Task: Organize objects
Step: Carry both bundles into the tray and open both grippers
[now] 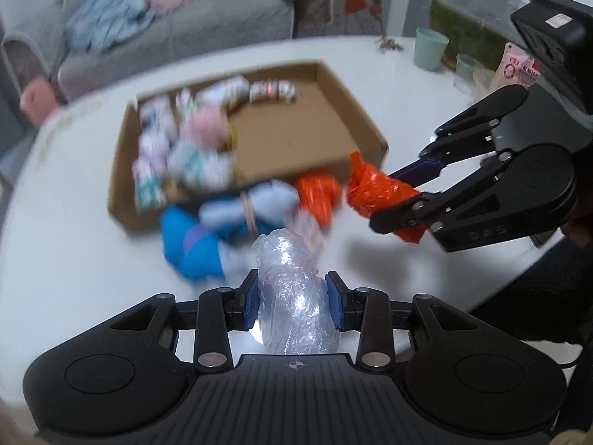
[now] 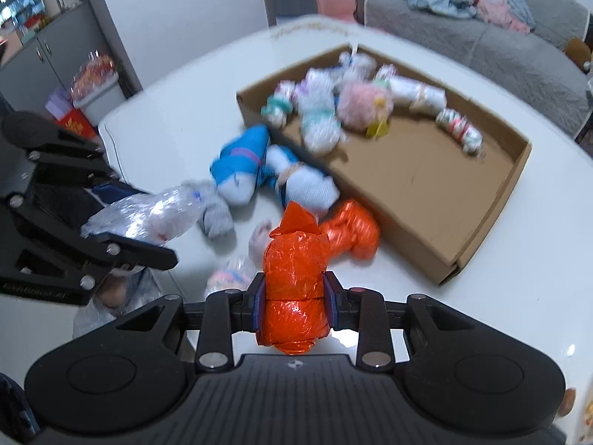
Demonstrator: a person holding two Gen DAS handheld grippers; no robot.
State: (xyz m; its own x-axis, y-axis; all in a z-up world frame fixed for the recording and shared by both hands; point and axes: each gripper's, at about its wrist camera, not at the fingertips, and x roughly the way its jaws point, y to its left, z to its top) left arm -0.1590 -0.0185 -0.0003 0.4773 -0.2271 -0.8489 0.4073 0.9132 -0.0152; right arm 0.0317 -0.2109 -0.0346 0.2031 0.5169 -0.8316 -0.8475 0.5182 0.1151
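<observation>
My left gripper (image 1: 292,302) is shut on a clear crumpled plastic bundle (image 1: 292,296), held above the white table (image 1: 74,259). In the right wrist view the same clear bundle (image 2: 144,215) shows at the left. My right gripper (image 2: 295,302) is shut on an orange plastic bundle (image 2: 296,282), which the left wrist view shows as the orange bundle (image 1: 374,189) to the right. A shallow cardboard box (image 1: 296,137) lies ahead with several rolled bundles in its left part. A second orange bundle (image 2: 352,233) and blue rolled socks (image 2: 241,167) lie on the table in front of the box (image 2: 426,185).
A grey sofa (image 1: 166,26) with clothes stands beyond the table. A green cup (image 1: 430,48) and a clear container (image 1: 467,70) sit at the table's far right. A pink stool (image 2: 335,0) and a white bin (image 2: 100,92) stand on the floor.
</observation>
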